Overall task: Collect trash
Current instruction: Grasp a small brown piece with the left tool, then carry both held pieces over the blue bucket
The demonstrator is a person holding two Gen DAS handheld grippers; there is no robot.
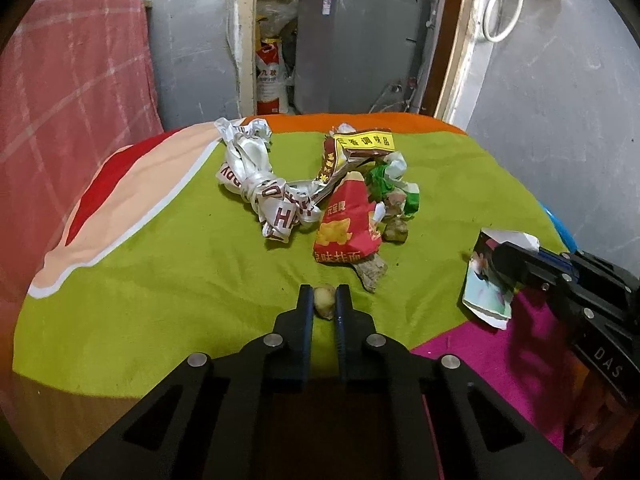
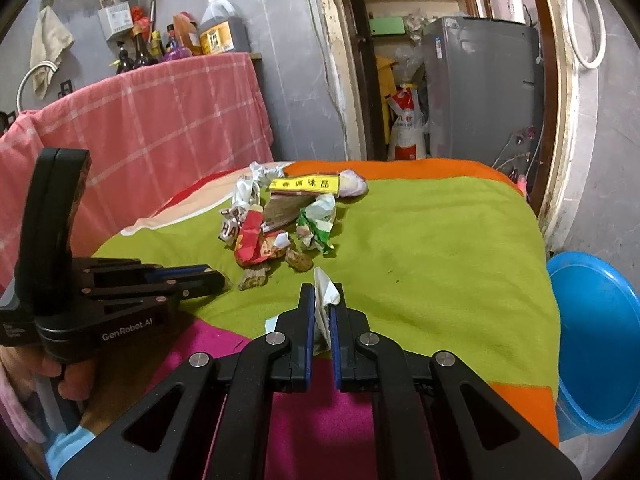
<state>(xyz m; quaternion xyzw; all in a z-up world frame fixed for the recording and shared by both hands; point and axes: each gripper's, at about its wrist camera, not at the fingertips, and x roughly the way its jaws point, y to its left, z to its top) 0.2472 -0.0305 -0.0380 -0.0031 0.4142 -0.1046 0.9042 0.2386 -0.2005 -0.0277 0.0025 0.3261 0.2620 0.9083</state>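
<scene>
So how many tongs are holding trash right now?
2. The left tongs pinch a small pale scrap over the green cloth; the right tongs grip a white paper.

Trash heap (image 1: 340,196) crowding the cloth's far middle, bare green cloth (image 2: 440,248) rightward (blue basin (image 2: 596,344) beyond edge)

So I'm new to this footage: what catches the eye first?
The heap of crumpled wrappers in the middle of the bright green cloth. Nearer, the left tongs pinch a small yellowish scrap, and the right tongs grip a white paper piece. A blue basin sits off the table's right edge.
</scene>
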